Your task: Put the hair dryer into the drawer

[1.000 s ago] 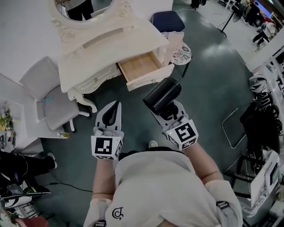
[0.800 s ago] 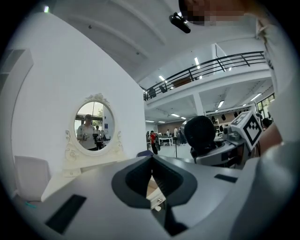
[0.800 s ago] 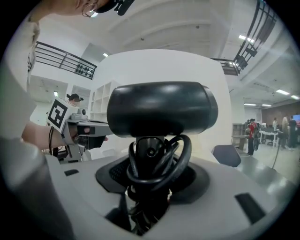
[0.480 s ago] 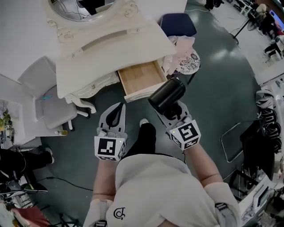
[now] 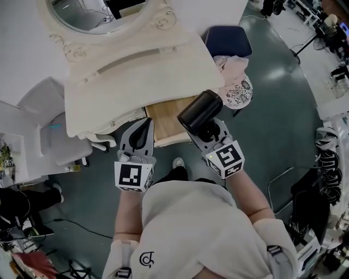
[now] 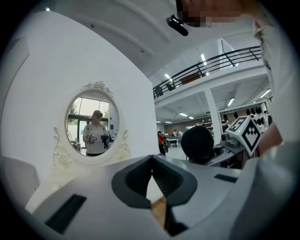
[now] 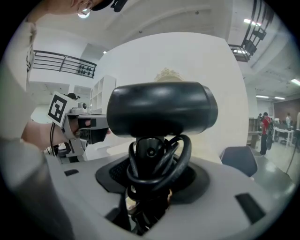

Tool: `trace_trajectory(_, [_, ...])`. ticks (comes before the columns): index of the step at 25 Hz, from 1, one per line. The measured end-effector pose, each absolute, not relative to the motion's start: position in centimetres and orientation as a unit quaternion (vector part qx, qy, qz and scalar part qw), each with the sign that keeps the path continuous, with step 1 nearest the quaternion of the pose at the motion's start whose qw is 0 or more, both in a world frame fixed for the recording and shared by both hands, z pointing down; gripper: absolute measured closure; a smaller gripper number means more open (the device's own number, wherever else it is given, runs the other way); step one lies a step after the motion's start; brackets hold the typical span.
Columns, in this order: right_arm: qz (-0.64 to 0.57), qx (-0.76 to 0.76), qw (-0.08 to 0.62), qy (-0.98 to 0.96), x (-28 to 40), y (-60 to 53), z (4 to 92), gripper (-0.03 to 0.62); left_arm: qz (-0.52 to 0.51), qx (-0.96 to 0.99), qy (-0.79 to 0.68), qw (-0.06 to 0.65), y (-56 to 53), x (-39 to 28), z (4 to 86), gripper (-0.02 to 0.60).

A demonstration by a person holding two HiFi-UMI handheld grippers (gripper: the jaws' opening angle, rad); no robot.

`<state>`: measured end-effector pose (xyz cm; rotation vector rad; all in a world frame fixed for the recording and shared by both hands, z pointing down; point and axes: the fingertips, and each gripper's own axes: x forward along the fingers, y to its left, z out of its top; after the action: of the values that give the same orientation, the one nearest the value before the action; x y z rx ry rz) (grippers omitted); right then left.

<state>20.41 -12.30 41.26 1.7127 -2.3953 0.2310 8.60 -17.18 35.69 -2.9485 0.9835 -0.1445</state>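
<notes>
The black hair dryer [image 5: 199, 111] is upright in my right gripper [image 5: 210, 132], which is shut on its handle with the cord wound round it. Its barrel [image 7: 161, 108] fills the right gripper view, lying crosswise above the jaws. It hangs over the front right corner of the open wooden drawer [image 5: 163, 117] of the white dressing table [image 5: 136, 71]. My left gripper [image 5: 145, 128] is shut and holds nothing, its tips over the drawer's front left edge. In the left gripper view the jaw tips [image 6: 151, 159] meet, with a strip of drawer wood [image 6: 158, 208] below them.
An oval mirror [image 5: 87, 13] tops the table. A grey chair [image 5: 68, 152] stands to its left. On the right are a dark blue stool [image 5: 228, 41] and a pink patterned cloth [image 5: 235, 87]. A wire chair frame [image 5: 283, 188] stands on the green floor further right.
Both grippers have moved forward to the dressing table. The hair dryer, earlier short of the drawer front, now hangs over the drawer's right corner. The jaws have not changed.
</notes>
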Motion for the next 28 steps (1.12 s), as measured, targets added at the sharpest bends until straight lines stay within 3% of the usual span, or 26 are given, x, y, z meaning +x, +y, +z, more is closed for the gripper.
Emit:
trace_trajectory(12, [0.073, 0.465, 0.132, -0.872, 20.7, -20.8, 42.0, 0.379, -0.035, -0.915, 0.401, 0.020, -22.1, 9.6, 34.3, 0.569])
trace_trajectory(28, [0.126, 0.247, 0.312, -0.909, 18.4, -23.5, 57.9, 0.379, -0.030, -0.864, 0.503, -0.010, -23.6, 9.2, 38.9, 0.569])
